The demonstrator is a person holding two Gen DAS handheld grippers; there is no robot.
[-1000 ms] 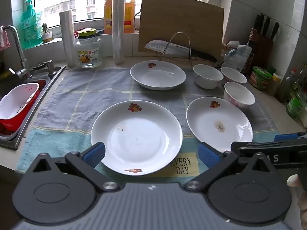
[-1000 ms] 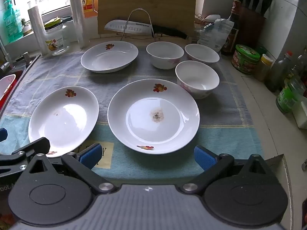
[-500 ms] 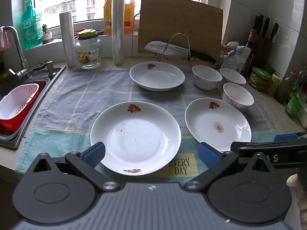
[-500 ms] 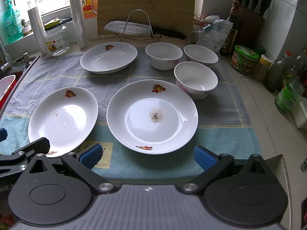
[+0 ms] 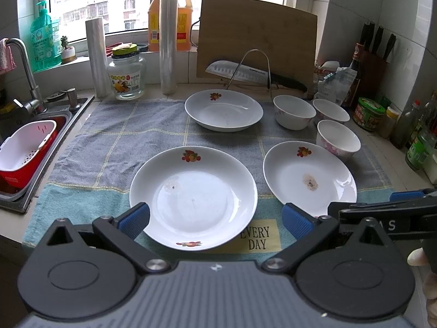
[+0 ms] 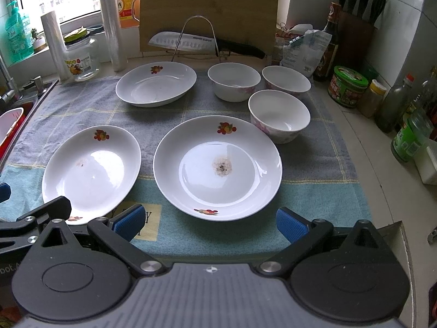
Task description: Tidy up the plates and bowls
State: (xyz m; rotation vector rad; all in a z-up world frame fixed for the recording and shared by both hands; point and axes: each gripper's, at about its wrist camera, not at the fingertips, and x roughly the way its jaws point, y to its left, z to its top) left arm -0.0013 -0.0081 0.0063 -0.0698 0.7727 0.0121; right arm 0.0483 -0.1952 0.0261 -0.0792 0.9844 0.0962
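Plates (image 5: 193, 196), round glossy white, lie on woven towel (image 5: 114, 142).

Sink (image 5: 41, 125) cut by left edge. Jar (image 5: 127, 75) label print too small. Left plate (image 6: 91, 173) near rim hidden behind left gripper (image 5: 215, 218). Towel (image 5: 123, 142) front edge hidden.

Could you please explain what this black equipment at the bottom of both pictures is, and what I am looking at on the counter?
These are two handheld grippers, one in each of a person's hands, each with a fisheye camera looking forward along its blue-padded fingers. One picture comes from the left gripper, the other from the right gripper. Both are open and hold nothing. On the grey and teal checked towel lie three white plates with fruit prints: one near left, one near right with a brown stain, one at the back. Three white bowls with pink flowers stand beside them.
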